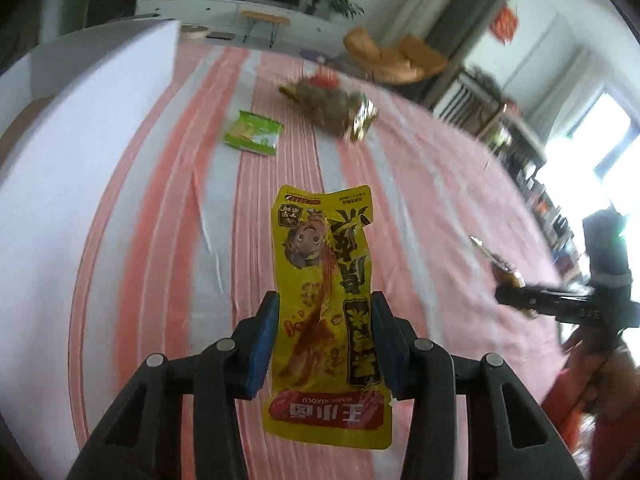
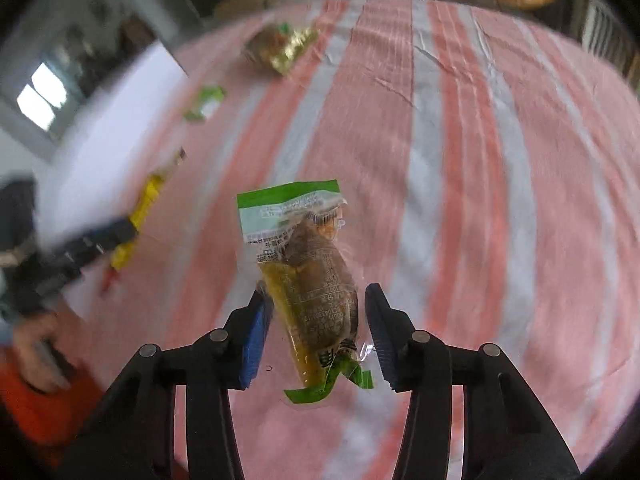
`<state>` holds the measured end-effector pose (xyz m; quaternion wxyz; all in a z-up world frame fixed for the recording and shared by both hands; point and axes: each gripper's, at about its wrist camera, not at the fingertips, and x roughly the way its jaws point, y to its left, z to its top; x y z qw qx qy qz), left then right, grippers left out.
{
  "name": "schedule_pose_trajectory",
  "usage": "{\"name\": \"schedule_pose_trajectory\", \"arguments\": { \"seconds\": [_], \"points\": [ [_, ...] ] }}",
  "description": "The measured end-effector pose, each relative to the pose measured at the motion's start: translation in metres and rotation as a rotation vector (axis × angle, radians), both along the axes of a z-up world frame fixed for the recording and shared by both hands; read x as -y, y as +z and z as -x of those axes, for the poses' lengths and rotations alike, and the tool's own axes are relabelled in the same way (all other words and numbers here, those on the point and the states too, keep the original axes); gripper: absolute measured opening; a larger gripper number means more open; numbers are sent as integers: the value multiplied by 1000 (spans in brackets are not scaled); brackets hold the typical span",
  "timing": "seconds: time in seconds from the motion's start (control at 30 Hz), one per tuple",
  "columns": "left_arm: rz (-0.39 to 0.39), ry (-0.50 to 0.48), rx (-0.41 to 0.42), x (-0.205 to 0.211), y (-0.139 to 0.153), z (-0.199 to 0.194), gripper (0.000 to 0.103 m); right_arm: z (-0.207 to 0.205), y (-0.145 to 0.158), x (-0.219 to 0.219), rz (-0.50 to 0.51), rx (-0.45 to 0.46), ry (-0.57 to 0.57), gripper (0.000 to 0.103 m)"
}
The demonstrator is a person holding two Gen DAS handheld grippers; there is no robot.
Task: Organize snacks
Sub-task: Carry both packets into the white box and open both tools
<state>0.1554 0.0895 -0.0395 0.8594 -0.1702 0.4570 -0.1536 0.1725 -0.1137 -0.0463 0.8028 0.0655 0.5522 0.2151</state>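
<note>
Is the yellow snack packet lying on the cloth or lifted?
Lifted. The yellow snack packet is clamped between the left gripper pads, its free end hanging above the striped cloth.

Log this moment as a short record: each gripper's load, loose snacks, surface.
left gripper: shut on yellow snack packet, lifted off the cloth
right gripper: shut on green-topped clear snack pouch, lifted
loose snacks: green packet; pile of brown and gold packets
surface: pink-and-white striped cloth
beside: white box
</note>
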Motion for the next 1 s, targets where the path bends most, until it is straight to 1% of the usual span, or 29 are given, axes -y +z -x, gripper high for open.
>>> {"name": "schedule_pose_trajectory", "arguments": {
  "seconds": [0.03,0.07,0.13,0.17,0.23,0.27,0.33,0.37,0.4,0.47,0.5,0.57,0.6,0.63,0.67,0.7,0.73,0.77,0.8,0.83,0.87,0.93,1.0],
  "points": [
    [51,9,9,-6,6,6,44,3,4,3,-75,-9,-19,49],
    [101,21,22,-13,15,11,44,3,6,3,-122,-17,-29,49],
    [169,43,65,-29,36,22,44,3,17,-2,-255,-36,-44,49],
    [190,57,96,-40,51,27,44,1,26,-13,-303,-37,-42,49],
    [190,97,146,-69,80,36,45,0,44,-38,-371,-26,-20,49],
    [181,120,164,-85,92,41,45,-5,59,-61,-412,-18,14,49],
    [150,181,183,-124,112,52,46,-12,79,-102,-454,0,77,49],
    [110,231,190,-150,122,61,46,-14,90,-129,-473,12,118,49],
    [73,263,191,-166,127,66,47,-15,101,-159,-492,20,165,50],
    [-21,347,176,-201,131,77,49,-13,114,-212,-512,21,242,50],
    [-58,389,163,-216,129,81,51,-11,119,-245,-509,22,290,50],
    [-110,476,133,-246,120,88,65,-5,123,-294,-484,36,356,54],
    [-120,515,111,-260,113,89,82,0,122,-319,-468,37,385,57],
    [-125,549,90,-269,106,90,86,3,118,-343,-458,33,404,65],
    [-133,598,58,-282,98,92,86,4,115,-359,-439,32,408,74],
    [-139,623,37,-287,93,95,86,6,112,-370,-426,30,412,78],
    [-139,640,26,-290,88,96,86,7,109,-377,-422,29,411,82],
    [-129,656,28,-292,86,101,86,7,106,-377,-433,32,401,83],
    [-111,666,49,-290,86,106,86,7,105,-373,-441,38,395,84],
    [-99,668,65,-287,85,109,86,7,104,-362,-443,57,386,90],
    [-87,660,80,-280,87,112,86,7,101,-345,-422,98,368,94],
    [-67,607,104,-259,91,108,86,3,91,-313,-342,186,327,95],
    [-43,523,141,-224,102,106,86,-3,67,-270,-204,271,266,95]
  ]
}}
